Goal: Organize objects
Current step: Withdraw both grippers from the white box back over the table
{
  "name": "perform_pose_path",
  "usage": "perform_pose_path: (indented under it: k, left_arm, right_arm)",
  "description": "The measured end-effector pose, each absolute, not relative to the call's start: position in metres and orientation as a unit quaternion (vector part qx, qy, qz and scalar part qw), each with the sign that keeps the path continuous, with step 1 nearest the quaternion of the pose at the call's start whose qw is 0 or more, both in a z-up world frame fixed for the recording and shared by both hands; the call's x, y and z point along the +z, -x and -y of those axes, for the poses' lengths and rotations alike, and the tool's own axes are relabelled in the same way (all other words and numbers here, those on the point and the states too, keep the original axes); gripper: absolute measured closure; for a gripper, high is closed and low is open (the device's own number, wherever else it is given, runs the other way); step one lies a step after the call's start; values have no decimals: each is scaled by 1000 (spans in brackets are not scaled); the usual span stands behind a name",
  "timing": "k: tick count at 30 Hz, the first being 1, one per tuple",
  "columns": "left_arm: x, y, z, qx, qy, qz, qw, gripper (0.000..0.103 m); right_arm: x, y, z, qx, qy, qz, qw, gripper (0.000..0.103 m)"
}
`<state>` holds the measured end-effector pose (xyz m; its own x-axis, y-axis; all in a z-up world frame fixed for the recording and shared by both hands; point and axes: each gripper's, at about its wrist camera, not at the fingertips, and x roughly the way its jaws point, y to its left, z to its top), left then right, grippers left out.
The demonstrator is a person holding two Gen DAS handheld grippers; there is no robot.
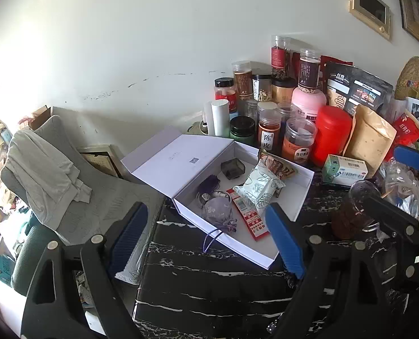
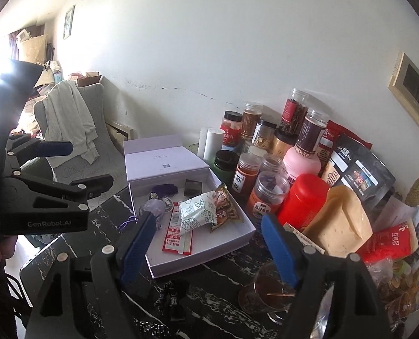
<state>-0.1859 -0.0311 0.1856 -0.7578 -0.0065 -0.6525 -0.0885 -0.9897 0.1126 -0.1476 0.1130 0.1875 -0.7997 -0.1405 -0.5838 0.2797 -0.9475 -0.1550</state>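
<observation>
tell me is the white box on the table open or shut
Open. The white box has its lid folded back toward the wall, and packets and a purple pouch lie exposed inside.

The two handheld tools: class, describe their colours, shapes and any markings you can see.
Each tool, left tool and right tool, has black plastic linkage arms with triangular cut-outs and round silver rivets, ending in ribbed blue finger pads. White "GenRobot.AI" lettering marks the left tool's body.

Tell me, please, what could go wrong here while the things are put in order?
1. The white box hangs over the black marble table's edge; a push might tip it off.
2. The glass cup stands right under the open right gripper and might be knocked over.
3. The jars are crowded; reaching in may topple some.
</observation>
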Motion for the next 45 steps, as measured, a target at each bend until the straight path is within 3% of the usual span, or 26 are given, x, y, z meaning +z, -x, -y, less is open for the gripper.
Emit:
perform_pose_path:
  k: [17, 45]
  left_arm:
    - [194, 96, 23, 943, 326, -60, 34, 16]
    - [92, 31, -10, 919, 380, -62, 84, 16]
  right_arm:
    - [188, 84, -126, -945, -284, -121, 109, 24]
    - [101, 33, -148, -922, -348, -108, 132, 24]
